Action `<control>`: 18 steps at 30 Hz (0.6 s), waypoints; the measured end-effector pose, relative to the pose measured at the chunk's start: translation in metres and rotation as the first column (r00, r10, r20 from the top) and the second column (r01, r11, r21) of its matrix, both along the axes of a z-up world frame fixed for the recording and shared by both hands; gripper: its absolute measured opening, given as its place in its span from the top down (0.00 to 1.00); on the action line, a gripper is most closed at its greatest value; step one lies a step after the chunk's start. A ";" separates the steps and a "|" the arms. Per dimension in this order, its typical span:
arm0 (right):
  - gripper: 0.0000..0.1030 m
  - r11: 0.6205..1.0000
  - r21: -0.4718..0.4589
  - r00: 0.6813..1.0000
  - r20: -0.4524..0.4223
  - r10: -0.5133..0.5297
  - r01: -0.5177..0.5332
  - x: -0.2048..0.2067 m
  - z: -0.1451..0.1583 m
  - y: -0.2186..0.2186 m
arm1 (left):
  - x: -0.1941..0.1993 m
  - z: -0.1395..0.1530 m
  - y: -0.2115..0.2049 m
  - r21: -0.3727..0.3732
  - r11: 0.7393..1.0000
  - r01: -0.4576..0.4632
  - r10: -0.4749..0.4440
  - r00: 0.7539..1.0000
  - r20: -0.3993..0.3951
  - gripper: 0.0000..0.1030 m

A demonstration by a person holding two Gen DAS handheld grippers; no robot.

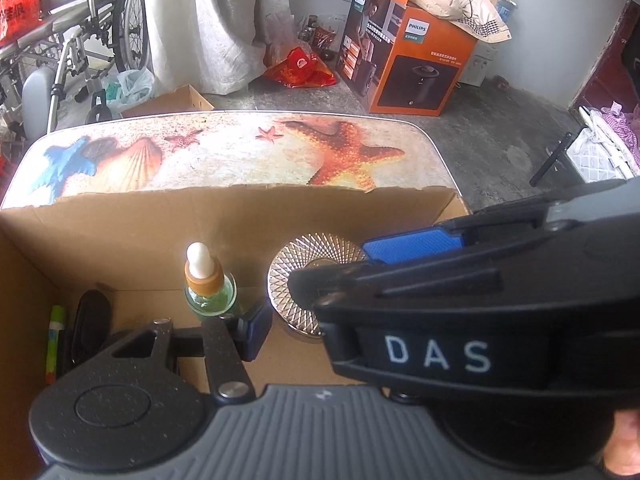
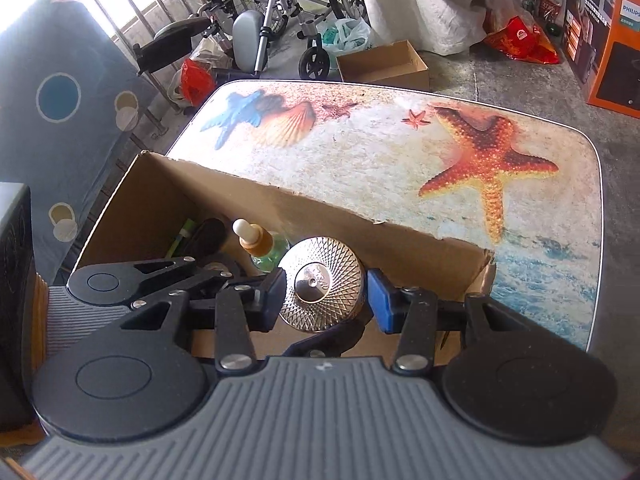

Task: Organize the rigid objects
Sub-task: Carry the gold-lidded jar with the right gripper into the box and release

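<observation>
A round silver case [image 2: 322, 283] with a diamond-cut lid sits between the blue pads [image 2: 380, 298] of my right gripper [image 2: 326, 298], which is shut on it inside the open cardboard box [image 2: 168, 196]. In the left wrist view the case [image 1: 298, 276] leans against the box's back wall, with the right gripper's blue pad [image 1: 416, 244] beside it. A green dropper bottle [image 1: 208, 282] stands upright to its left. My left gripper [image 1: 328, 320] hovers low in the box, and only its left finger [image 1: 256, 330] shows, near the bottle. A black object [image 1: 90, 320] and a green marker [image 1: 54, 342] lie at the box's left.
The box [image 1: 224, 216] stands on a table with a starfish and shell print [image 2: 400, 152]. On the floor beyond are an orange Philips carton [image 1: 416, 60], a wheelchair [image 1: 92, 28], a small cardboard box [image 2: 384, 64] and red bags [image 1: 300, 68].
</observation>
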State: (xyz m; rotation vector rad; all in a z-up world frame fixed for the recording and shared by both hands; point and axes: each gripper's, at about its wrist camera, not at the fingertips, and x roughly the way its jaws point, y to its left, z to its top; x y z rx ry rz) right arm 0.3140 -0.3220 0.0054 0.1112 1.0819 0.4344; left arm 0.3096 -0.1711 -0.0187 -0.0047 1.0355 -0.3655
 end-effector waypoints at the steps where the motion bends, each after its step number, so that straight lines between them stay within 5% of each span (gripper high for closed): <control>1: 0.57 1.000 -0.013 1.000 0.012 0.006 -0.005 0.002 -0.001 0.001 | 0.002 -0.003 -0.001 -0.008 1.000 -0.003 0.003 1.000 -0.014 0.46; 11: 0.58 1.000 0.025 0.998 0.062 -0.008 0.007 -0.006 0.007 -0.003 | -0.009 0.006 0.001 -0.019 1.000 -0.016 0.017 1.000 0.012 0.44; 18: 0.58 0.985 0.155 0.976 0.190 -0.107 0.078 -0.066 0.047 -0.021 | -0.053 0.039 0.014 -0.047 0.999 0.014 -0.010 0.997 0.079 0.43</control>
